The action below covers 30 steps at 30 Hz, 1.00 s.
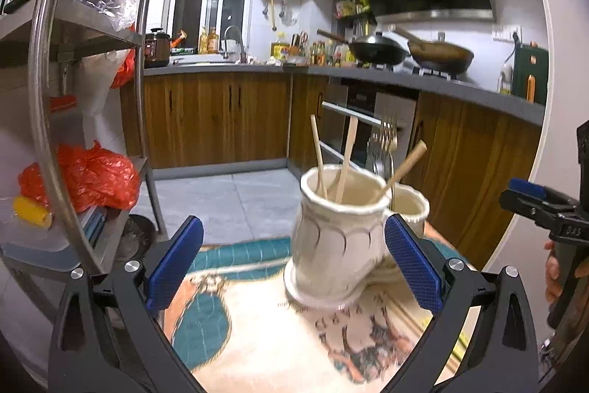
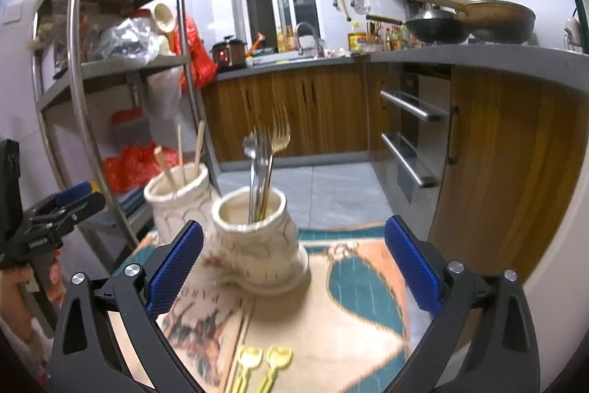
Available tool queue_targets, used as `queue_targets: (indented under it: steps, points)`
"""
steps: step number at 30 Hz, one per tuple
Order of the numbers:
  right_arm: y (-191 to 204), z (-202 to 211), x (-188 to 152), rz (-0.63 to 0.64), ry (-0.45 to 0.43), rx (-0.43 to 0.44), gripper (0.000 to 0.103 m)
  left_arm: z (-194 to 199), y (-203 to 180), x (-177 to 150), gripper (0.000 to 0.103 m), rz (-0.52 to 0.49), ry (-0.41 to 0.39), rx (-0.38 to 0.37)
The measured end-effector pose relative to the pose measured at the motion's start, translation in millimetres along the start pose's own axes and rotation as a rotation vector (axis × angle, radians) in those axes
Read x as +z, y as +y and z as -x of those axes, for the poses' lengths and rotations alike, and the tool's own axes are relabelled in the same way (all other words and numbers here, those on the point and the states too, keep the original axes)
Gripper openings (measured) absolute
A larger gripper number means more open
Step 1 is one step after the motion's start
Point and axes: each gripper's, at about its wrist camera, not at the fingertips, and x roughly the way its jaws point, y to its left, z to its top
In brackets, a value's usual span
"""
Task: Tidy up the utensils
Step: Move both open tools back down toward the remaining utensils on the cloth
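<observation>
1. Sorting by type: we've got wooden sticks (image 1: 346, 161) in the left holder (image 1: 337, 245), forks (image 2: 267, 157) in the right holder (image 2: 256, 238).
2. Left gripper (image 1: 294, 267) and right gripper (image 2: 294, 267) both gape wide, holding nothing.
3. Yellow spoons (image 2: 263, 361) lie near us, probably next.

Cream holders (image 2: 254, 238), teal-and-orange patterned cloth (image 2: 349, 282), blue-padded hand-held gripper (image 2: 294, 267)
</observation>
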Motion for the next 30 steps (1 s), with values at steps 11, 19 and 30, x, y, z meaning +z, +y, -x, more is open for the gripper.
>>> queue_targets:
  steps: [11,19,30]
  points:
    - [1.4,11.5,-44.7,0.009,0.165,-0.007,0.098,3.4,-24.6,-36.4,0.097,-0.026,0.171,-0.030]
    - [-1.6,5.4,-78.7,0.041,0.283,-0.043,0.098,-2.4,-38.8,-58.4,0.097,-0.036,0.248,-0.054]
    - [-6.8,-9.8,-99.8,0.003,0.400,-0.043,0.098,-14.9,-55.9,-78.5,0.097,-0.036,0.319,-0.078]
